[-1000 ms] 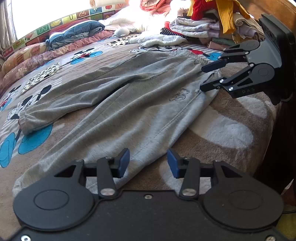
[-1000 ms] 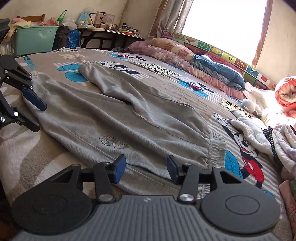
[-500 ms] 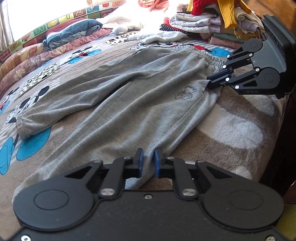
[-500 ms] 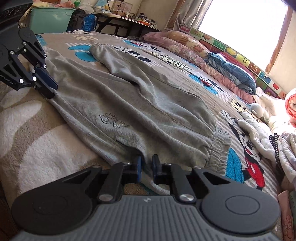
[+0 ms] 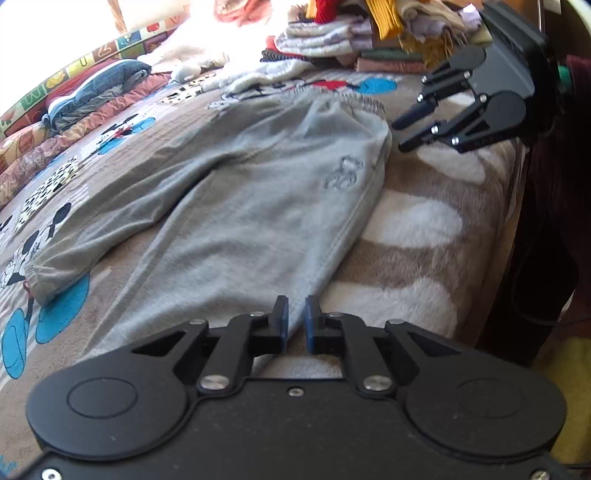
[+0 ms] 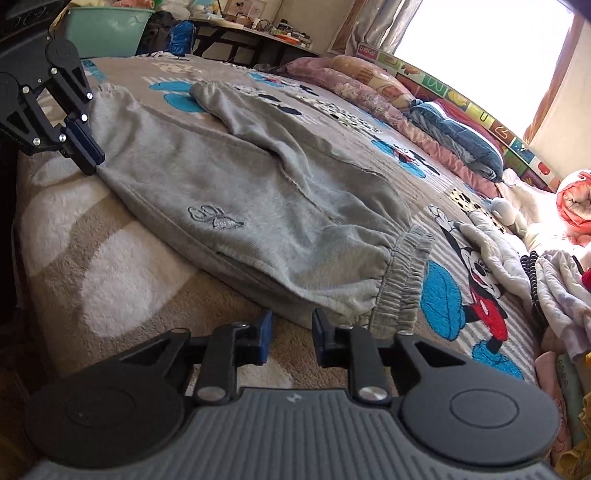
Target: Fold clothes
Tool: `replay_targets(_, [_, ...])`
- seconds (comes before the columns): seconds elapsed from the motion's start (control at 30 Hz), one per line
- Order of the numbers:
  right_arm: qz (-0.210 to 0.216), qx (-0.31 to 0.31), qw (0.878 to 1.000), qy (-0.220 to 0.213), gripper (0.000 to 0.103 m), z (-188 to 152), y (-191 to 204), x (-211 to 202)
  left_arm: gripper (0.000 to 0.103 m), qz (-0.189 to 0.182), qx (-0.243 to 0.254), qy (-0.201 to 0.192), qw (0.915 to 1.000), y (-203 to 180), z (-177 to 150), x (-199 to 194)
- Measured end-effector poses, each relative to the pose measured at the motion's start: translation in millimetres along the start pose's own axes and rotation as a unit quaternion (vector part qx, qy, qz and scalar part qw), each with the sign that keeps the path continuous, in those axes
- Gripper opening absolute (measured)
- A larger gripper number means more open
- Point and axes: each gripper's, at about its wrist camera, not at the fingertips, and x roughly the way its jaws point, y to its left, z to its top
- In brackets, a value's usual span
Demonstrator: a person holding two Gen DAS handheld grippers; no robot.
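The grey pants (image 5: 258, 206) run lengthwise from bottom center to upper right, left gripper (image 5: 294, 320) pinching the leg edge, right gripper (image 6: 290, 334) opening, empty, beside the waistband.

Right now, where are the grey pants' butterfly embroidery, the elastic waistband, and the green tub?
butterfly embroidery (image 6: 216, 218): right wrist view, middle of the stitched outline.
elastic waistband (image 6: 402, 284): right wrist view, gathered band at the pants' near end.
green tub (image 6: 107, 27): right wrist view, front wall.
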Motion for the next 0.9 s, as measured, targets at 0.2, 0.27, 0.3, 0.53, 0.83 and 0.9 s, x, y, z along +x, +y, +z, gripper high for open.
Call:
replay_targets(0.2, [0.019, 0.096, 0.993, -0.07, 0.029, 25.9, -6.6, -0.4, 0.007, 0.057, -0.131, -0.028, 0.9893, 37.5, 7.1, 0.0])
replay_targets(0.27, [0.034, 0.132, 0.987, -0.085, 0.029, 35.8, -5.9, 7.1, 0.008, 0.08, -0.165, -0.006, 0.9831, 49.4, 2.1, 5.5])
replay_targets(0.3, [0.037, 0.127, 0.989, -0.064, 0.029, 38.1, -1.1, 15.6, 0.01, 0.089, -0.184, 0.007, 0.9788, 56.7, -1.5, 7.6])
replay_targets(0.53, [0.037, 0.135, 0.99, -0.001, 0.04, 25.5, 7.6, 35.7, 0.046, 0.19, -0.33, 0.037, 0.9238, 120.8, -43.4, -17.5])
replay_targets(0.83, [0.035, 0.103, 0.991, -0.072, 0.045, 65.5, 43.6, 52.3, 0.046, 0.182, -0.323, 0.07, 0.9261, 118.6, -50.5, -10.6])
replay_targets(0.9, [0.041, 0.061, 0.995, -0.069, 0.045, 74.7, 66.2, 62.3, 0.046, 0.186, -0.339, 0.058, 0.9202, 123.1, -50.4, -23.0])
